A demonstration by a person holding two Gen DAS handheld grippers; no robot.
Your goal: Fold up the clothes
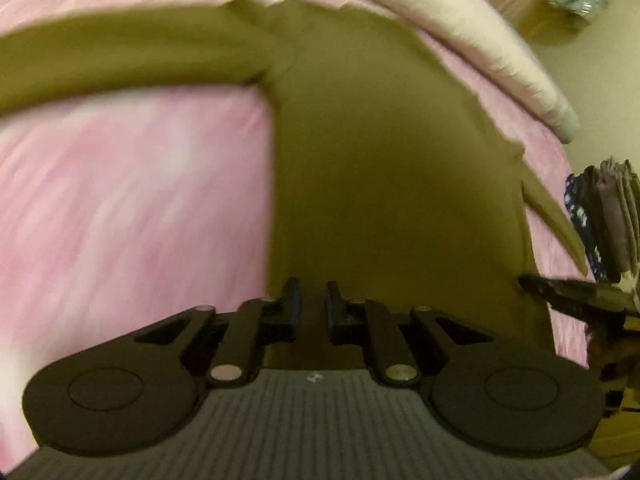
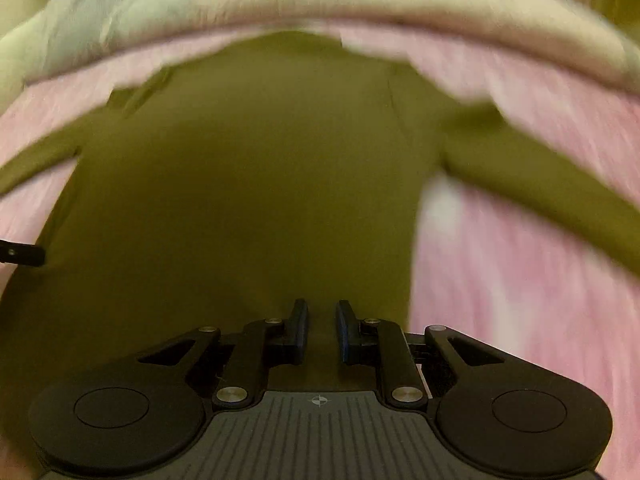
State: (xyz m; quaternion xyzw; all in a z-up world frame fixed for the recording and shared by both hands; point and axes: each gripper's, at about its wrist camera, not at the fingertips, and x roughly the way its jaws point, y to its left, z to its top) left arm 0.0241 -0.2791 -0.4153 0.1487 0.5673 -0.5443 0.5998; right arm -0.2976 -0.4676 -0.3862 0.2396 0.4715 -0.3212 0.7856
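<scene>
One pink bedspread [image 1: 120, 200] carries an olive long-sleeved top [image 1: 380, 160], spread flat, its long axis running from the hem by both cameras to the collar near a cream blanket [image 1: 460, 28]; sleeves reach out sideways. Left gripper [image 1: 313, 304] and right gripper [image 2: 322, 330] each pinch the hem, jaws nearly together.

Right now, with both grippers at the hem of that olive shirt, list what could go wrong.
1. Each gripper, left gripper and right gripper, seems to pinch only a thin edge of the olive shirt; the cloth may slip free if pulled.
2. Both views are smeared by motion, so the long sleeves, spread wide on the pink sheet, may drag and bunch.
3. The stack of folded clothes lies near the shirt's side and could be knocked.
</scene>
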